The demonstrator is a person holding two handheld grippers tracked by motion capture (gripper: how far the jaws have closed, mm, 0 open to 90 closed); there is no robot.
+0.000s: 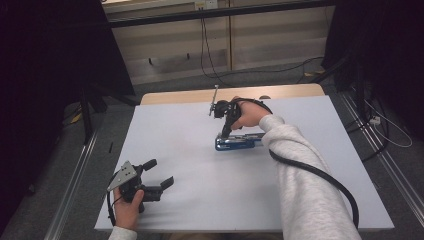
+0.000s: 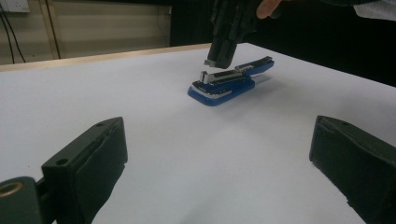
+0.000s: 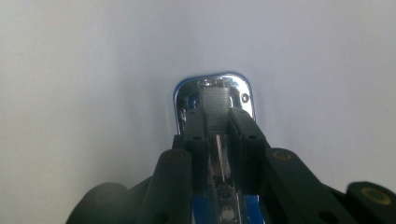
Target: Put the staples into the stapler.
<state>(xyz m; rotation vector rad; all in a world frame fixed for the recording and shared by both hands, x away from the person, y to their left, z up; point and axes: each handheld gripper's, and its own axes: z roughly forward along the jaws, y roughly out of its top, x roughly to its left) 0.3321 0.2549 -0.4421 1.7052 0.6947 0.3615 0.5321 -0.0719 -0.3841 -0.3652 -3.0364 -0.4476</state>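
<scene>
A blue stapler (image 1: pixel 239 142) with a chrome magazine lies on the white table (image 1: pixel 200 195), right of centre. It appears open, its blue top swung back (image 2: pixel 257 65). My right gripper (image 1: pixel 223 134) points down over the stapler's front end (image 3: pixel 243 91). Its jaws are shut on a short grey strip of staples (image 3: pixel 215 107), held just above the magazine (image 2: pixel 219 77). The right gripper (image 2: pixel 215 59) also hangs over the stapler in the left gripper view. My left gripper (image 1: pixel 159 173) rests near the table's front left corner, open, with bare table between its fingers (image 2: pixel 88 163).
The table's far wooden edge (image 1: pixel 200 95) borders a grey floor with cables (image 1: pixel 210 60). Dark stands (image 1: pixel 87 110) and metal floor rails (image 1: pixel 390 165) flank the table. A thick black cable (image 1: pixel 320 177) trails from the right gripper along the sleeve.
</scene>
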